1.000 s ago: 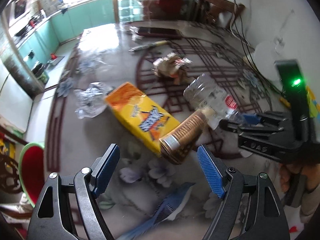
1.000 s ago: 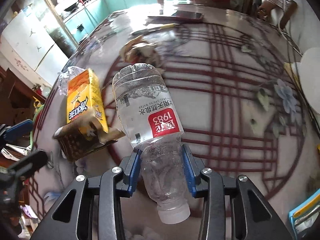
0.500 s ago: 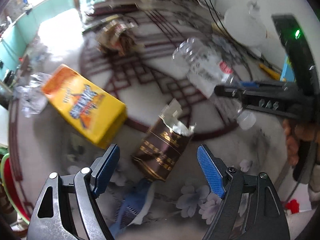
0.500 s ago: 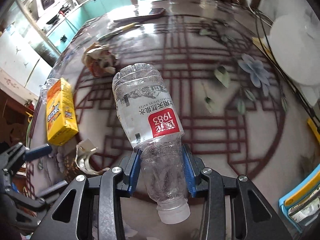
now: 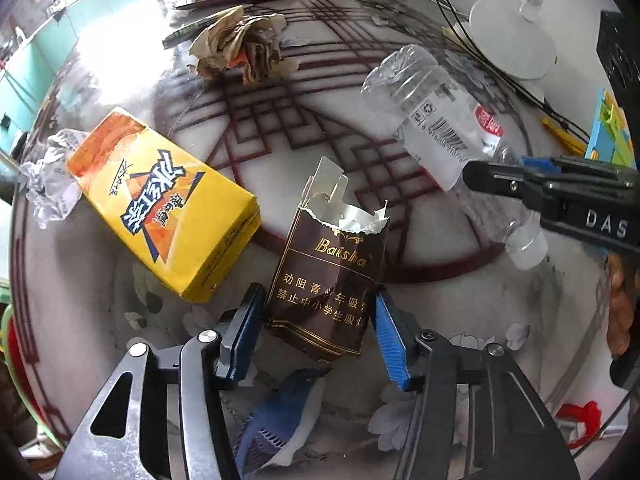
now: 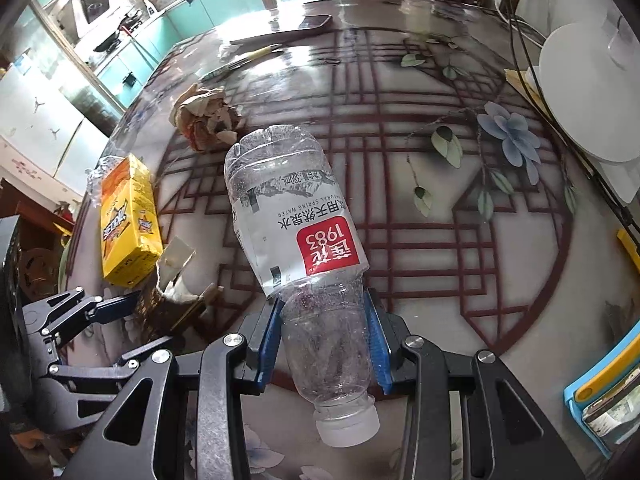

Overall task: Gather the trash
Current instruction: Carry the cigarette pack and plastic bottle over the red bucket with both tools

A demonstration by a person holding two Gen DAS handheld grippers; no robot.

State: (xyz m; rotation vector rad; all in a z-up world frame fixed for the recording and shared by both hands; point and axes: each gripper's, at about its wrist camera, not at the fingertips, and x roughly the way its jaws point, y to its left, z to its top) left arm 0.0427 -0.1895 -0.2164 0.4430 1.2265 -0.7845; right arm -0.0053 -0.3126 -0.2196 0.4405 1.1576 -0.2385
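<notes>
Home dining room, patterned table point(image 6: 440, 208), teal kitchen cabinets point(image 6: 176, 32)

I see yellow-orange carton point(image 5: 160, 204), brown gold-lettered cigarette pack point(image 5: 326, 280), clear red-labelled bottle point(image 6: 296, 224), maroon-lattice floral table point(image 6: 432, 184), blue gripper pads point(image 5: 386, 336).

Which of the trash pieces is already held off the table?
The clear plastic water bottle, clamped in the right tool; the other pieces lie on the table.

glossy patterned table point(image 6: 440, 208), teal cabinets point(image 6: 208, 4)
</notes>
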